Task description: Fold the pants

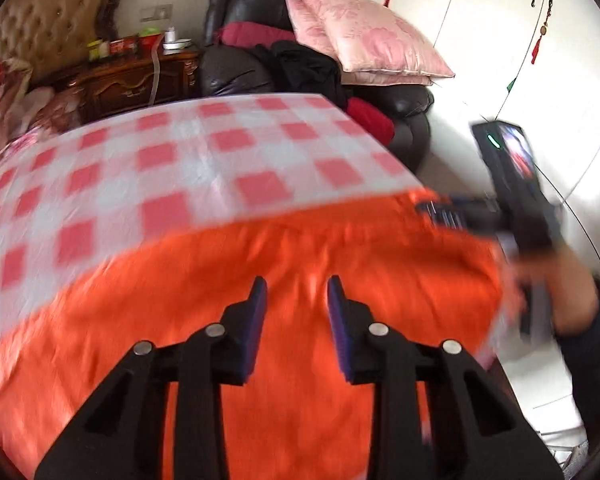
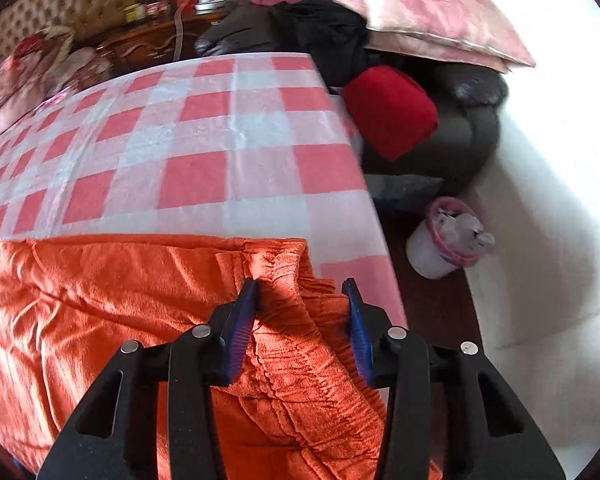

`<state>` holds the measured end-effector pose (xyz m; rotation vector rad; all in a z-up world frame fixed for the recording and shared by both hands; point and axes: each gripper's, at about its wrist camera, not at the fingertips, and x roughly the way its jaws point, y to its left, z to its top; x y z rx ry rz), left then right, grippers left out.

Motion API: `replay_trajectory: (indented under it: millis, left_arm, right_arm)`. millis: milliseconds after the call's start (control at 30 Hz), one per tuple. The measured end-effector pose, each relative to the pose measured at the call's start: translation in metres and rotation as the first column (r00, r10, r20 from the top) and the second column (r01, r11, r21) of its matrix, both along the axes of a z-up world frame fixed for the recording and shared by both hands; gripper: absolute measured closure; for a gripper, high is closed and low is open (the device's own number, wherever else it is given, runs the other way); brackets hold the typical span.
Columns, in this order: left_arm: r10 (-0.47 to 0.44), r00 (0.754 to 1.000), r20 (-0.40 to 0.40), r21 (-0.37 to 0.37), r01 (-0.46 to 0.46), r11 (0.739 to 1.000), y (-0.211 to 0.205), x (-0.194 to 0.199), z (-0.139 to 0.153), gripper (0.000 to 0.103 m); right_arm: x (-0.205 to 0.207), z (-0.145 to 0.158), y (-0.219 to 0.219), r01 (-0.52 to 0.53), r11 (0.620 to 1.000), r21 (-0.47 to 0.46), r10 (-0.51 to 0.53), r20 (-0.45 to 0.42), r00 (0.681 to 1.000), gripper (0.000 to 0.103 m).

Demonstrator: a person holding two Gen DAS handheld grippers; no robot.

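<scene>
Nearest to you, the left gripper (image 1: 297, 286) hangs over the orange pants (image 1: 228, 280). Its jaws stand apart with only cloth seen below them, and the picture is too blurred to tell if the fingertips touch the fabric. Your right gripper (image 2: 302, 286) is at the right end of the pants, where the gathered waistband (image 2: 300, 344) lies. Its jaws are apart on both sides of a raised fold of this band, and the pads do not press it.

The pants lie spread across the near edge of the table, on a cloth (image 2: 204, 140) with red and white squares. In the left wrist view you see your right hand (image 1: 556, 280) holding its gripper at the right end of the pants.

To the right, on the floor beside the table, stands a white bin (image 2: 440, 248) with a pink liner. Farther away is a dark leather armchair (image 1: 236, 12) with a red cushion (image 2: 388, 108), black clothes (image 2: 324, 28) and a pink pillow (image 1: 364, 32) on it. At far left are a wooden cabinet (image 1: 132, 80) and a padded headboard (image 1: 52, 24).
</scene>
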<state>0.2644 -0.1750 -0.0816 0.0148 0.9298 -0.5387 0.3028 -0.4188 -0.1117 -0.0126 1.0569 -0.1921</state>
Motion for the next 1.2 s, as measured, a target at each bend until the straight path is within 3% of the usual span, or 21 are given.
replay_trajectory:
  millis: [33, 67, 133, 233, 300, 367, 433, 533, 633, 767, 867, 1067, 1200]
  left_arm:
    - [-0.022, 0.999, -0.046, 0.005, 0.022, 1.0, -0.012, 0.017, -0.01, 0.074]
    - [-0.038, 0.996, -0.083, 0.028, 0.04, 0.999, -0.024, 0.032, -0.022, 0.081]
    - [-0.058, 0.996, -0.064, 0.11, 0.065, 0.992, -0.05, 0.053, -0.039, 0.083]
    - [-0.087, 0.995, -0.046, 0.107, 0.091, 0.99, -0.072, 0.064, -0.044, 0.082]
    - [-0.086, 0.996, 0.032, 0.046, 0.085, 0.995, -0.066, 0.046, -0.023, 0.078]
    - [-0.055, 0.989, 0.138, 0.004, 0.055, 0.998, -0.046, 0.012, -0.005, 0.055]
    - [-0.013, 0.98, 0.197, 0.012, 0.011, 1.0, -0.02, -0.029, -0.003, 0.052]
    - [0.0, 0.995, 0.103, 0.063, -0.007, 0.998, 0.006, -0.076, -0.023, 0.053]
    - [-0.036, 0.999, 0.016, 0.128, 0.034, 0.991, 0.019, -0.11, -0.047, 0.07]
    - [-0.1, 0.993, 0.056, 0.254, 0.082, 0.964, 0.019, -0.127, -0.057, 0.073]
    - [-0.093, 0.994, 0.064, 0.238, 0.075, 0.968, 0.025, -0.136, -0.059, 0.073]
    - [-0.106, 0.99, 0.094, 0.229, 0.082, 0.97, 0.031, -0.147, -0.059, 0.072]
    - [-0.086, 0.995, 0.041, 0.166, 0.078, 0.983, 0.05, -0.152, -0.045, 0.071]
  right_arm:
    - [-0.002, 0.0, -0.001, 0.022, 1.0, -0.012, -0.022, -0.003, 1.0, 0.064]
    - [-0.005, 0.002, -0.003, 0.051, 0.998, -0.026, -0.051, -0.005, 0.999, 0.065]
    - [-0.014, 0.004, -0.011, 0.119, 0.992, -0.031, -0.12, -0.008, 0.993, 0.065]
    - [-0.026, 0.001, -0.025, 0.184, 0.982, -0.035, -0.184, -0.003, 0.983, 0.065]
    - [-0.029, 0.003, -0.028, 0.169, 0.985, -0.03, -0.169, 0.007, 0.986, 0.064]
    - [-0.039, 0.015, -0.028, 0.152, 0.988, -0.015, -0.152, 0.047, 0.987, 0.064]
    - [-0.051, 0.033, -0.021, 0.107, 0.994, -0.014, -0.105, 0.114, 0.988, 0.064]
    - [-0.059, 0.046, 0.009, -0.072, 0.997, 0.038, 0.065, 0.147, 0.987, 0.064]
    - [-0.053, 0.035, 0.046, -0.205, 0.977, 0.063, 0.196, 0.124, 0.973, 0.064]
    - [-0.033, 0.005, 0.053, -0.167, 0.984, 0.063, 0.166, 0.026, 0.986, 0.065]
    - [-0.021, -0.013, 0.04, -0.102, 0.994, 0.031, 0.103, -0.009, 0.995, 0.066]
    - [-0.01, -0.014, 0.039, -0.064, 0.998, 0.007, 0.064, -0.005, 0.998, 0.067]
    - [-0.011, -0.011, 0.039, -0.001, 1.0, 0.007, 0.001, -0.019, 1.0, 0.067]
